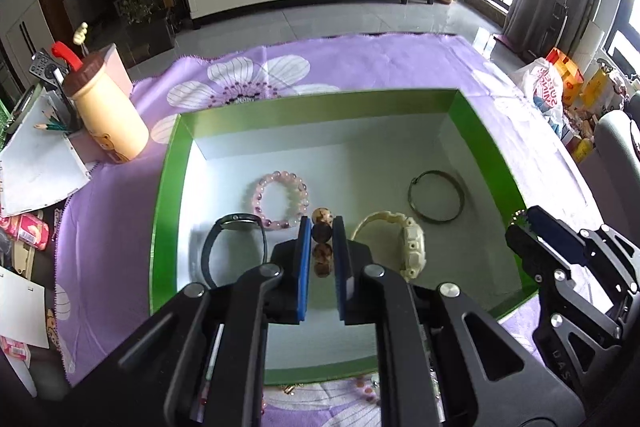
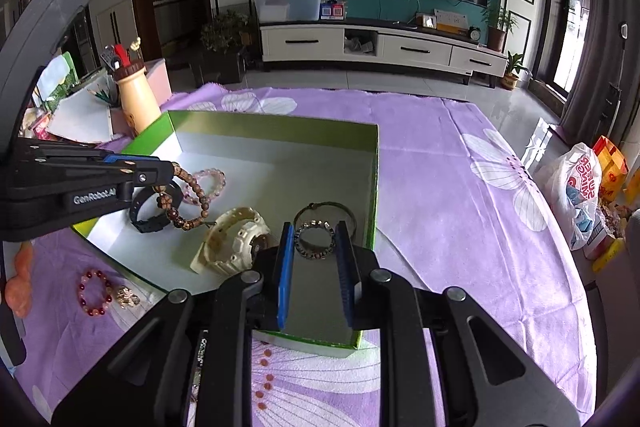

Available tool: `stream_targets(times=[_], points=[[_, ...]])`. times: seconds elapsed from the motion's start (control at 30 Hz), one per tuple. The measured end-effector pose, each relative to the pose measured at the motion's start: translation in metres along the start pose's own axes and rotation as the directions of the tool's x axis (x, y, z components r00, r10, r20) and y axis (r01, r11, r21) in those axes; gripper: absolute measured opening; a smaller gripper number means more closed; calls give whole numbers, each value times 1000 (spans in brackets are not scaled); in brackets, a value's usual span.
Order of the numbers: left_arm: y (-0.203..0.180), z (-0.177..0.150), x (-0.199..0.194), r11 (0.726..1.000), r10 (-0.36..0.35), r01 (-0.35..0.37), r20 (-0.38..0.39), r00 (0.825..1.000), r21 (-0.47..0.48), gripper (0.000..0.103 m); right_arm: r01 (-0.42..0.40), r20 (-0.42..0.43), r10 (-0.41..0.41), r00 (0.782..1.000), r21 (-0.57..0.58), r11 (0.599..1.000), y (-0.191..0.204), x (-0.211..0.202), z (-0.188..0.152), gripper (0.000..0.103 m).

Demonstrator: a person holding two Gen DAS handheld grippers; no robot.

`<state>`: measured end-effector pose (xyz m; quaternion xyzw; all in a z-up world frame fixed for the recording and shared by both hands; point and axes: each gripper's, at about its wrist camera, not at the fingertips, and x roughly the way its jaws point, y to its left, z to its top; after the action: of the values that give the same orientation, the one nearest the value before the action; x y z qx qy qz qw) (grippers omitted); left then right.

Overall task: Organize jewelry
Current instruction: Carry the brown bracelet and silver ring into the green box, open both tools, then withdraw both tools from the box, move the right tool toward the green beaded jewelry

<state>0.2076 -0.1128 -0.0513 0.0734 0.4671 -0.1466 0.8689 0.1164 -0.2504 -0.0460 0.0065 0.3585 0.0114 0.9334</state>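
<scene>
Here, nearest first:
Left gripper (image 1: pixel 322 227): fingers nearly closed, pinching a brown wooden bead bracelet (image 2: pixel 188 201) that hangs over the box.
Right gripper (image 2: pixel 314 239): fingers a little apart, gripping a small dark metal-bead bracelet (image 2: pixel 314 239) by its sides above the box's right part.
Counter foreground: a red bead bracelet (image 2: pixel 95 291) and a small gold trinket (image 2: pixel 127 297) lie on the purple floral cloth (image 2: pixel 440 187), outside the box.
Green box (image 1: pixel 160 195): open, pale floor.
Inside the box: cream watch (image 1: pixel 408 247) in the middle, black watch (image 1: pixel 234 247) to the left, pink bead bracelet (image 1: pixel 280 195) beyond them, thin dark bangle (image 1: pixel 436 198) at right.
Beyond the box, left: cream bottle-shaped holder (image 1: pixel 108 119) among papers.
</scene>
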Motion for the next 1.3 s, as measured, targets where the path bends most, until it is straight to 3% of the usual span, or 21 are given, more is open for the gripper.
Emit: stream_targets(times=[0.2, 0.67, 0.77, 0.83, 1.03, 1.13, 1.3], points=[[9, -4, 30, 1000, 9, -10, -66, 998, -27, 10, -3, -21, 2, 1000, -8, 1000, 3, 11, 0, 20], [11, -6, 33, 999, 35, -36, -58, 998, -3, 14, 7, -58, -7, 998, -11, 1000, 6, 26, 4, 21], [9, -4, 28, 999, 38, -38, -39, 998, 5, 27, -1, -57, 2, 998, 9, 1000, 4, 26, 4, 24], [8, -3, 21, 999, 40, -40, -19, 999, 7, 43, -13, -48, 14, 999, 31, 999, -1, 23, 4, 27], [15, 2, -8, 999, 49, -48, 60, 997, -11, 78, -101, -5, 103, 995, 160, 982, -25, 7, 10, 35], [23, 2, -22, 999, 46, -43, 83, 995, -30, 87, -141, 17, 140, 990, 208, 968, -35, -3, 12, 36], [43, -7, -42, 996, 37, -29, 106, 994, -82, 91, -174, 33, 170, 985, 215, 961, -35, -17, 9, 37]])
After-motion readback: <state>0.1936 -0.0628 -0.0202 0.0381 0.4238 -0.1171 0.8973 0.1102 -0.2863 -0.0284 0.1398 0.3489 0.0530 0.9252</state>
